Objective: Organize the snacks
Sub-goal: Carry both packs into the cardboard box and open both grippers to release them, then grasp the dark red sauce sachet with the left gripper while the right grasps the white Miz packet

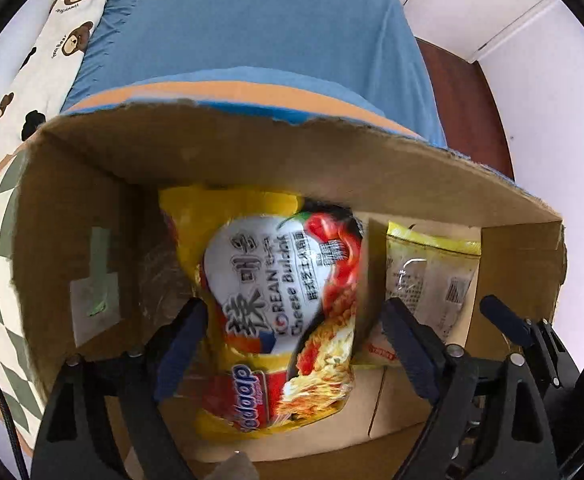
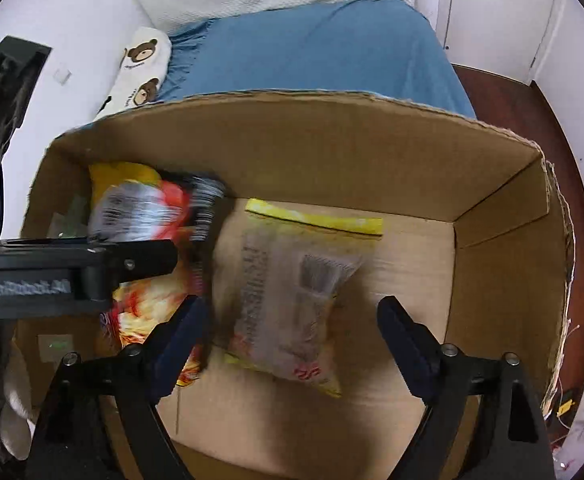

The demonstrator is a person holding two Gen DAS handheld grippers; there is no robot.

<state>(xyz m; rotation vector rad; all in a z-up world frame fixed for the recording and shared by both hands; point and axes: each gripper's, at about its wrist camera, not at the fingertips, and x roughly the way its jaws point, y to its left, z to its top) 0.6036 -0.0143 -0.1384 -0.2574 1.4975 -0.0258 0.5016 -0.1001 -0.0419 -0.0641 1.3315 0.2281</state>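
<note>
**Both hand-held grippers over the box, two packets inside**

Your left hand-held gripper (image 1: 294,334) hung over the open cardboard box (image 1: 251,152) with its fingers spread wide apart on either side of the yellow noodle packet (image 1: 279,308); whether either finger touched the packet, you could not tell. Your right hand-held gripper (image 2: 292,330) also had its fingers well apart, clamped on nothing, poised above the clear snack bag (image 2: 292,300) with the yellow top strip. That bag lay flat on the box floor, just right of the noodle packet, which stood in the box's left part near the far wall. Beyond the box was a bed with a blue sheet (image 2: 312,48) and a bear-print pillow (image 1: 51,52).
</note>
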